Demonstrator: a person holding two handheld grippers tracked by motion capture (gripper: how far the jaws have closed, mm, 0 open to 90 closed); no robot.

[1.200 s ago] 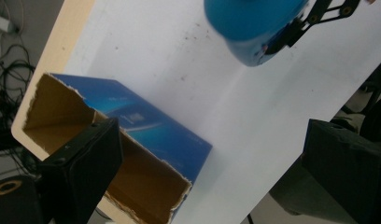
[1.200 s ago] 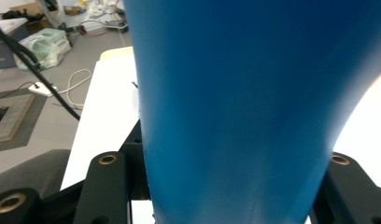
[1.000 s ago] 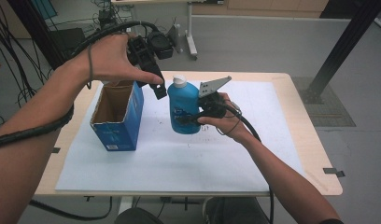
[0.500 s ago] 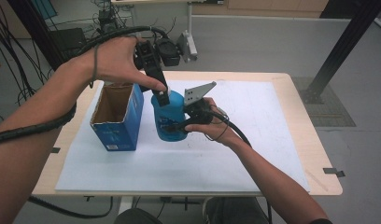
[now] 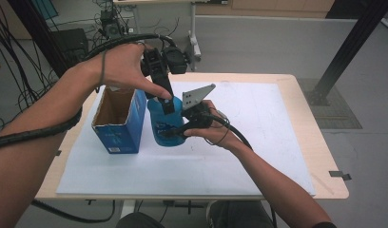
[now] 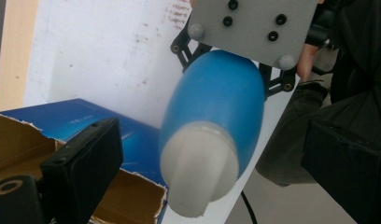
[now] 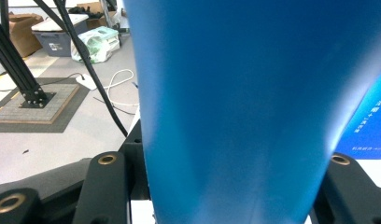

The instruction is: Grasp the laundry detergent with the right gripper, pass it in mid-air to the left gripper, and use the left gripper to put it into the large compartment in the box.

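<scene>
Since the earlier frames the blue bottle [image 5: 166, 124] has been carried across the white sheet [image 5: 258, 142] toward the open blue carton [image 5: 117, 121] and now stands just beside it, still clamped in the right gripper [image 5: 179, 130], whose jaws press on its sides. The right gripper view shows that grip up close: the blue body rises between the two black jaws, with the carton's printed face just past the far jaw (the floor, cables and a black post lie beyond the near one). The left gripper view shows what the high view hides, the bottle's white cap [image 6: 200, 168] pointing toward that camera with the grey plate of the right gripper behind the blue body. The bottle's long axis is about upright, cap upward, right under the left gripper [image 5: 167, 102]. The left gripper's jaws stand apart, one on each side of the cap without touching it. The carton lies beside the left gripper's nearer jaw, top flaps torn off; its brown inside holds nothing visible.
</scene>
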